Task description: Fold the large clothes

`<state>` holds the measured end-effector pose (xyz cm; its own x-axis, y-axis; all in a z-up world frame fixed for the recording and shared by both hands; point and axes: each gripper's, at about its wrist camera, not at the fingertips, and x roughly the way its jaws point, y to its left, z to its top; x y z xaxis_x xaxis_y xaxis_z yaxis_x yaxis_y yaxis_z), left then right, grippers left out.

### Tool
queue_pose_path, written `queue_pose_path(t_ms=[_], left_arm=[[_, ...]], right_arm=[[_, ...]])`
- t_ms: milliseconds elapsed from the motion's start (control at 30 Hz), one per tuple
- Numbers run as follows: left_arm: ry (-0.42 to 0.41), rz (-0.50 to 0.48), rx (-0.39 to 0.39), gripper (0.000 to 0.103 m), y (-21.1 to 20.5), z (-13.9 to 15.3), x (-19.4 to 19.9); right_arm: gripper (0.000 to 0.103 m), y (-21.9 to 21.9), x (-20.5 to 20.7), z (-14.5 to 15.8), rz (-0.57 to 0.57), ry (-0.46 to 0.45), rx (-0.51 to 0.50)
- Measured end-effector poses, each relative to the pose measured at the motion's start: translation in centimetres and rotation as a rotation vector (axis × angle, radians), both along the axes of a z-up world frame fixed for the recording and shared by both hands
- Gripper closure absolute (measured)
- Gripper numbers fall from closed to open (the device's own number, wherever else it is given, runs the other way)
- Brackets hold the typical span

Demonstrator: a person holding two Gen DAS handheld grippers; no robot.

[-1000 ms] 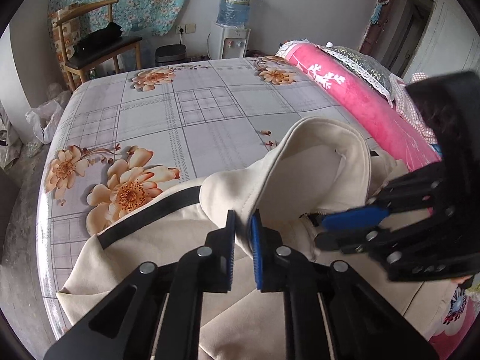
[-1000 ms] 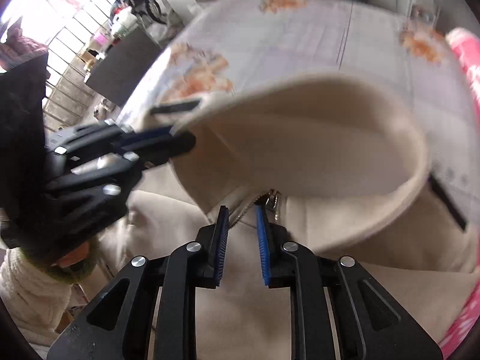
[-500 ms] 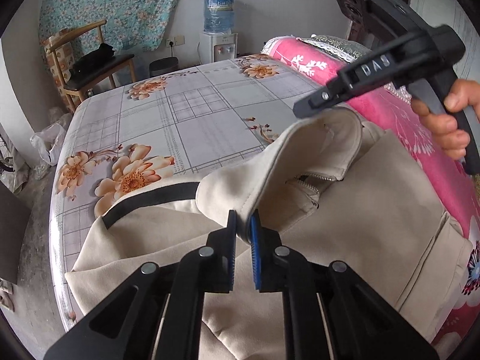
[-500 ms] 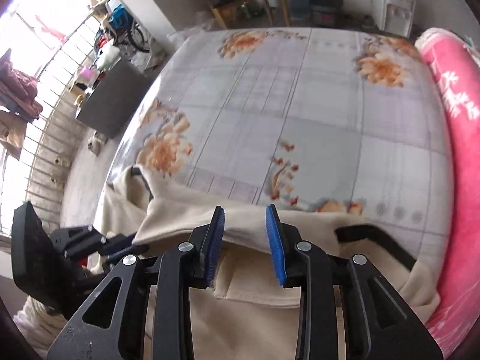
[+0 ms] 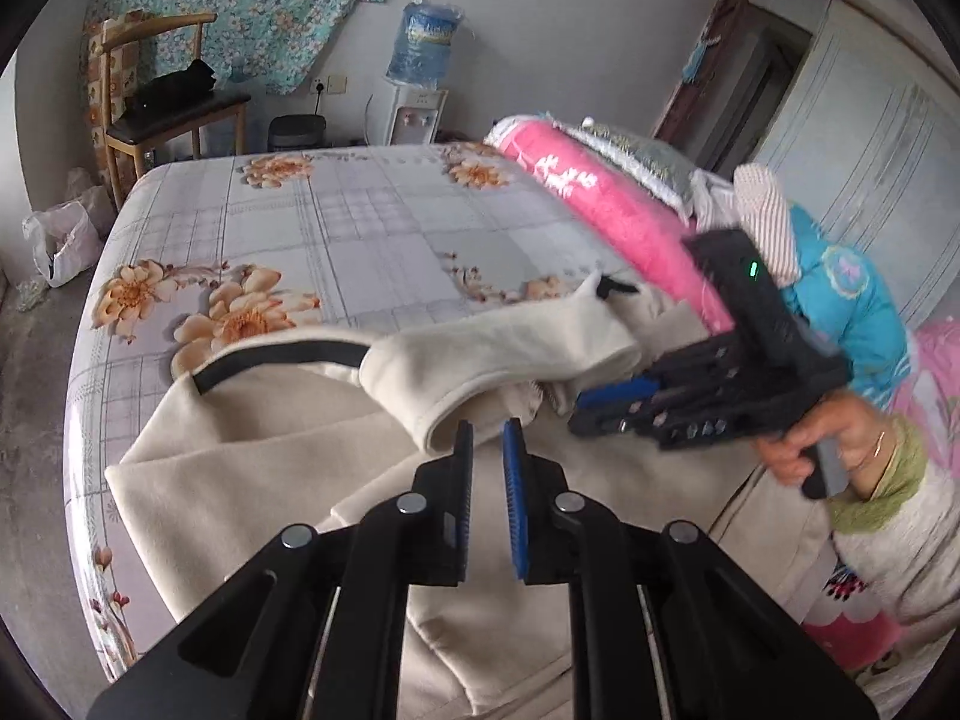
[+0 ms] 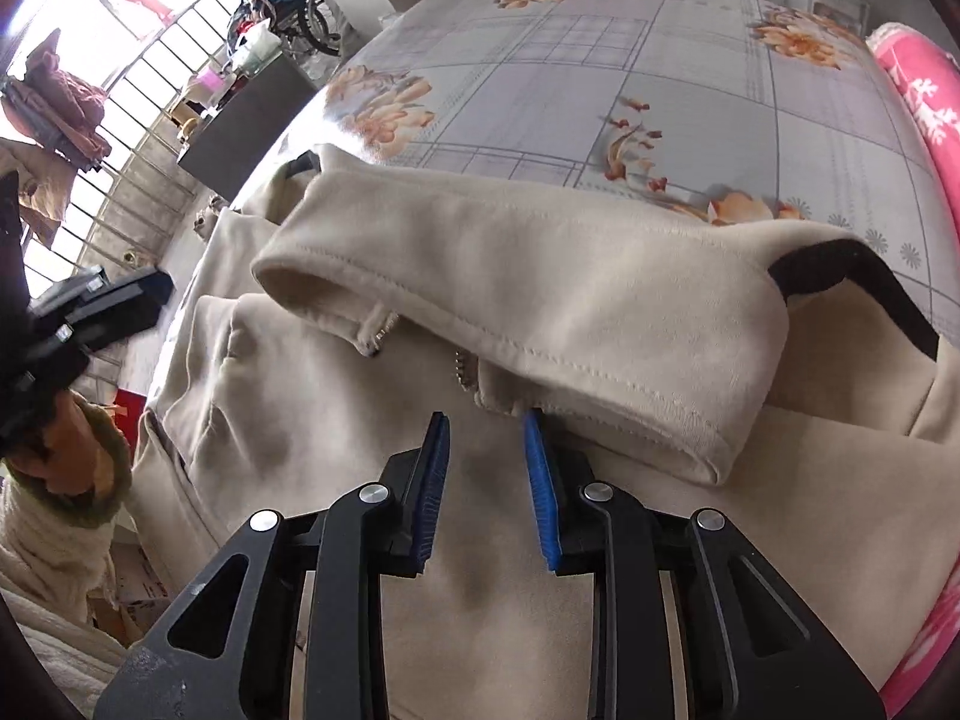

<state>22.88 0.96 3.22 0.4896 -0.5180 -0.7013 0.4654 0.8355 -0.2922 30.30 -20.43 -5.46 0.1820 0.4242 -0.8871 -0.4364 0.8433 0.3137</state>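
A large cream jacket (image 5: 252, 468) with black trim lies on the bed; its folded-over collar (image 5: 498, 354) rests on the body. It also shows in the right wrist view (image 6: 540, 300), with a zipper under the collar. My left gripper (image 5: 487, 429) is open, empty, just short of the collar's edge. My right gripper (image 6: 486, 420) is open and empty above the jacket's front, at the collar's lower edge. The right gripper also shows in the left wrist view (image 5: 585, 405), and the left gripper in the right wrist view (image 6: 120, 294).
The bed has a grey floral sheet (image 5: 360, 228). A pink blanket (image 5: 618, 216) and pillows lie along its right side. A wooden chair (image 5: 162, 114) and a water dispenser (image 5: 420, 72) stand by the far wall. A barred window (image 6: 120, 60) is at left.
Both grippers have let go of the collar and opened. The collar has dropped flat onto the jacket. The right gripper has come down low beside the collar.
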Motion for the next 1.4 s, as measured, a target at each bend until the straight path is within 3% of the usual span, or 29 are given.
queue_pose_path(t_ms=[133,267,333,400,500,667,800,900,1100,1200,1300,1400], left_arm=[[0.004,0.056,0.007,0.092,-2.1,0.5,4.8],[0.156,0.082,0.106,0.092,-4.0,-4.1,9.3],[0.207,0.053,0.115,0.092,-4.1,-5.7,9.0],[0.196,0.025,0.126,0.092,-4.1,-6.0,7.8],[0.195,0.005,0.124,0.092,-3.7,-6.0,6.7],[0.173,-0.025,0.162,0.092,-3.4,-6.3,5.2],[0.164,-0.031,0.179,0.092,-3.2,-6.6,4.6],[0.154,-0.041,0.159,0.092,-2.7,-5.8,4.1],[0.08,-0.035,0.015,0.092,-2.9,-2.3,4.5],[0.099,-0.024,0.043,0.092,-4.9,-3.3,5.7],[0.218,0.005,0.106,0.092,-5.9,-6.6,6.7],[0.198,0.024,0.108,0.092,-5.7,-7.1,5.4]], right_arm=[[0.079,-0.5,0.3,0.2,-0.016,0.005,0.031],[0.079,-0.6,-1.0,1.7,0.014,-0.028,0.011],[0.079,-0.9,-1.7,4.2,0.047,-0.076,0.052],[0.076,-1.8,-1.4,7.2,0.051,-0.127,0.129],[0.07,-3.0,1.4,9.3,-0.023,-0.191,0.144],[0.072,-3.6,6.4,5.6,-0.129,-0.094,0.12],[0.077,-3.2,4.4,2.6,-0.072,-0.025,0.11],[0.077,-2.5,1.9,1.1,-0.034,-0.059,0.042],[0.077,-3.6,0.6,0.7,-0.074,-0.074,0.077],[0.077,-3.7,0.3,0.9,-0.074,-0.084,0.061],[0.077,-3.2,-0.3,1.1,-0.062,-0.082,0.036],[0.08,-2.8,-0.5,2.0,-0.059,-0.095,0.002]])
